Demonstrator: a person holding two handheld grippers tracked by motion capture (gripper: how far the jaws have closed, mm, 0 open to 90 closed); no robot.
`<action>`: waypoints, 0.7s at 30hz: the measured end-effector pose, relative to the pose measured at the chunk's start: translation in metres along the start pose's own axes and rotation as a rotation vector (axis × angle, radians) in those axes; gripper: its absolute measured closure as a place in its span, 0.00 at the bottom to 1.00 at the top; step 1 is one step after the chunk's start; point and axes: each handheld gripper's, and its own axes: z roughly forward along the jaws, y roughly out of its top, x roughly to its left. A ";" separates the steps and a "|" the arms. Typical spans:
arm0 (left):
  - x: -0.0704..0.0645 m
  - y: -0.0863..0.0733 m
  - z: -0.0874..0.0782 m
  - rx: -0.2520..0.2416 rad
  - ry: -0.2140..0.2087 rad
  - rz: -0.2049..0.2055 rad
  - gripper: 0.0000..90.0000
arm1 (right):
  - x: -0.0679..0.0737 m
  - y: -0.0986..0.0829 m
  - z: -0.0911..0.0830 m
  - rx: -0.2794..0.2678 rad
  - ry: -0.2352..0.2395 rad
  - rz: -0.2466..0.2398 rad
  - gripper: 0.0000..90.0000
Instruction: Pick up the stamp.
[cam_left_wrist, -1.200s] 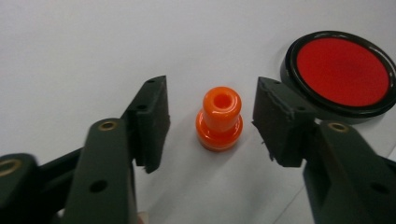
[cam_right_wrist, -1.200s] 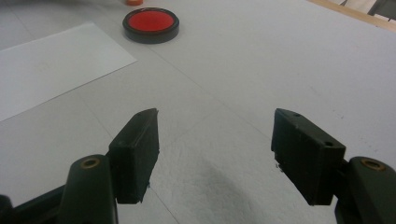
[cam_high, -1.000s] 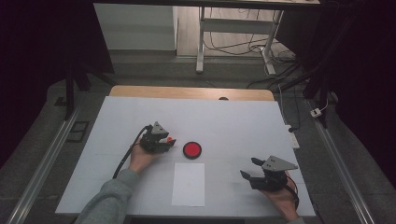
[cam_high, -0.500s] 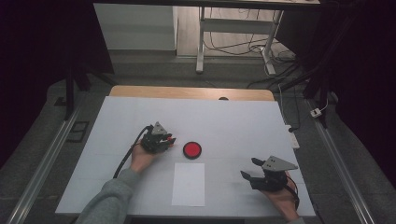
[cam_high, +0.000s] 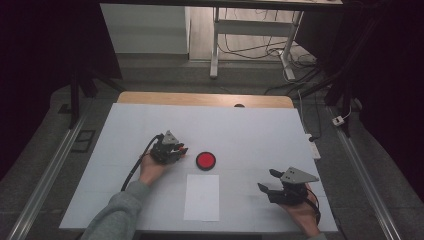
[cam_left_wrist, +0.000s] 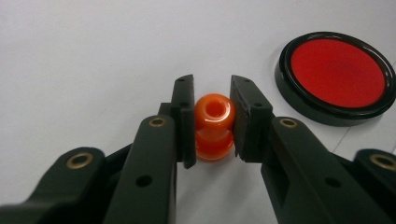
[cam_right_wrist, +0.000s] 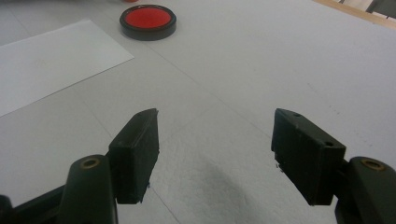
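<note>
left hand-held gripper (cam_left_wrist: 212, 123): jaws nearly closed | right hand-held gripper (cam_right_wrist: 215, 158): jaws wide apart

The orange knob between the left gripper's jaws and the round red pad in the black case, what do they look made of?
The orange waisted knob looks like glossy moulded plastic: smooth, slightly translucent, with a highlight on its rim. The round red pad looks matt and soft, perhaps ink-soaked felt or foam, in a shiny black case, probably plastic. The left gripper grips the knob.

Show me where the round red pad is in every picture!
High view: the red pad sits mid-table, just right of the left tongs.
Left gripper view: the pad is at the upper right.
Right gripper view: the pad is top, left of middle.
Shared landmark: the white paper sheet beside the pad.
</note>
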 end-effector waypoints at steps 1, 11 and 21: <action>0.000 0.000 -0.001 -0.005 0.002 -0.003 0.80 | 0.000 0.000 0.000 0.000 0.000 0.000 0.35; 0.000 0.002 -0.007 -0.024 -0.004 -0.007 0.80 | 0.001 0.001 0.000 -0.001 -0.003 -0.002 0.35; -0.001 0.007 -0.017 -0.053 -0.017 -0.009 0.80 | 0.000 0.001 0.000 -0.005 -0.002 0.001 0.35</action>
